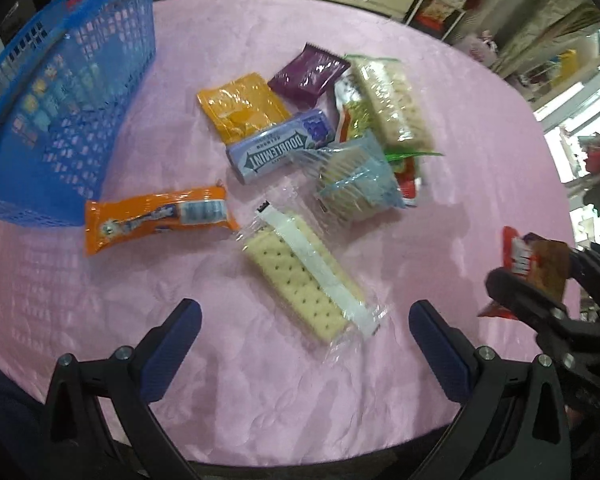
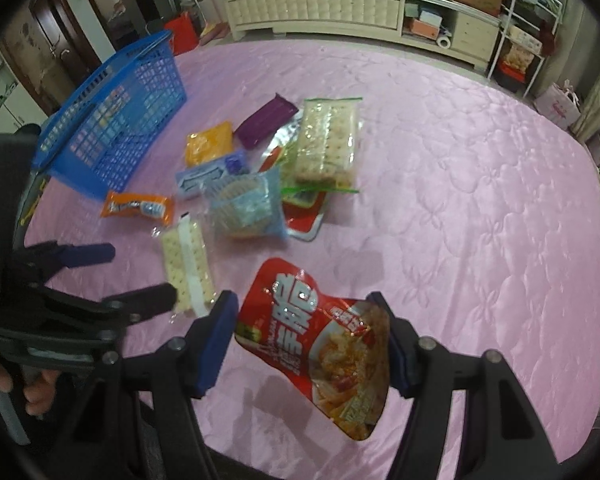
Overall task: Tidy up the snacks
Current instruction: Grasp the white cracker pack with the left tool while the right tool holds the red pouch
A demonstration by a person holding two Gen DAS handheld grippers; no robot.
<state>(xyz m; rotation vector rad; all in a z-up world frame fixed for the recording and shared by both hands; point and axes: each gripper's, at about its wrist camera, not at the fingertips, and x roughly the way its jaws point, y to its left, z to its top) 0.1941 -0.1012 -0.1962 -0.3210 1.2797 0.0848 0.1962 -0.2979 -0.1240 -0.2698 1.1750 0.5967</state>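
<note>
Right gripper (image 2: pixel 308 344) clamps a red snack pouch (image 2: pixel 320 340) between its blue pads, the pouch lifted clear of the pink quilt (image 2: pixel 480 200); in the left view the same pouch (image 1: pixel 520 260) shows at 3 o'clock, pinched in that gripper's black fingers (image 1: pixel 524 296). Left gripper (image 1: pixel 304 328) has its jaws wide apart with nothing between the pads, hanging over the quilt, with a clear-wrapped cracker pack (image 1: pixel 304 276) lying just ahead of the tips. Blue basket (image 1: pixel 60 100) sits at 10 o'clock in the left view, some packets visible through its mesh, contents unclear. Loose snacks on the quilt: orange bar (image 1: pixel 156 216) at 9 o'clock just beside the basket, gum pack (image 1: pixel 280 144) near centre, yellow packet (image 1: pixel 240 108) touching it, purple packet (image 1: pixel 308 72) at 12 o'clock, long cracker sleeve (image 1: pixel 392 100) at 1 o'clock, blue-wrapped crackers (image 1: pixel 356 180) overlapping a red packet (image 1: pixel 408 188). A hand (image 2: pixel 32 388) grips the left gripper's handle at 8 o'clock in the right view.
</note>
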